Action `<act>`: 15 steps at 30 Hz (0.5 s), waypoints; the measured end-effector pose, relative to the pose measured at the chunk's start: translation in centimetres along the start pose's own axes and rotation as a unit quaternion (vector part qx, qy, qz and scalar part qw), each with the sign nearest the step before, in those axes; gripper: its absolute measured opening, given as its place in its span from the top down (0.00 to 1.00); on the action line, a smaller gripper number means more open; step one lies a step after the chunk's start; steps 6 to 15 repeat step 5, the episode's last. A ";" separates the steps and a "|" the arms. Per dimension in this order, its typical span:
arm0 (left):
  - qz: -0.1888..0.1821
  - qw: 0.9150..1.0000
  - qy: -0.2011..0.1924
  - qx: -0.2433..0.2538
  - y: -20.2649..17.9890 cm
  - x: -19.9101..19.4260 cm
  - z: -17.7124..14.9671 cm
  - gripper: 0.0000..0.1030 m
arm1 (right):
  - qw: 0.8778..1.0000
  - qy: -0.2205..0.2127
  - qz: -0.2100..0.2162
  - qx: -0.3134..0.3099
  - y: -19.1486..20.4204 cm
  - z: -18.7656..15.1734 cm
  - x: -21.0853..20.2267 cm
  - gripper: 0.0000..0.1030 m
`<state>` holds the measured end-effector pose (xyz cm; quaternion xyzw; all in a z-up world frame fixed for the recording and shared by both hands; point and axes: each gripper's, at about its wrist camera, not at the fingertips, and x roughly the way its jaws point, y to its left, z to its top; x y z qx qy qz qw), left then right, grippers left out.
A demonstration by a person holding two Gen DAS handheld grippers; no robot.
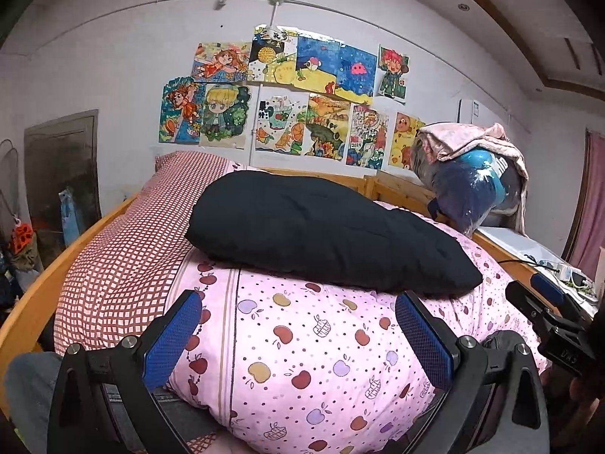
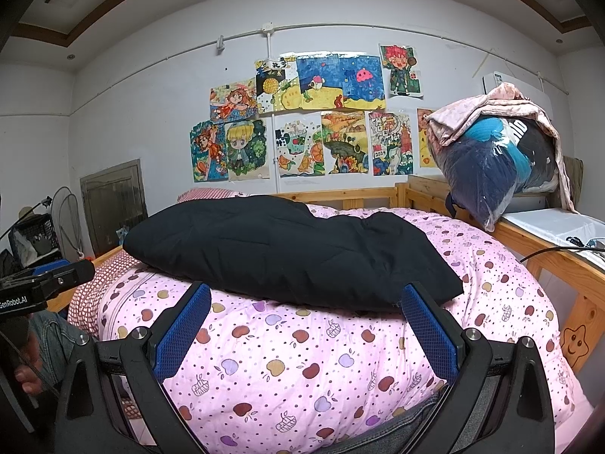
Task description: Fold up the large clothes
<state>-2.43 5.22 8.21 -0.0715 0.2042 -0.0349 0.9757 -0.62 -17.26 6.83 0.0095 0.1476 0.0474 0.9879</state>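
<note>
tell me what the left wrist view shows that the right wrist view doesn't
Only the left wrist view shows the length of the red checked bedding along the bed's left side, and the right gripper at its right edge.

Only the right wrist view shows the star cutout on the wooden bed frame, the fan by the small door, and the left gripper at its left edge.

Both show the black garment lying on the pink apple-print quilt, the drawings on the wall, the bagged bundle, and open blue-padded fingers.
</note>
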 end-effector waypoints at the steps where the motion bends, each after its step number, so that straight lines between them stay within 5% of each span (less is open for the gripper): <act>1: 0.000 1.000 0.000 0.000 0.0 0.0 0.0 0.00 | 1.000 0.000 0.000 0.000 0.0 0.0 0.0 0.04; 15: 0.002 1.000 0.004 0.006 -0.2 0.2 0.0 0.00 | 1.000 0.000 0.000 0.000 0.0 0.0 0.0 0.04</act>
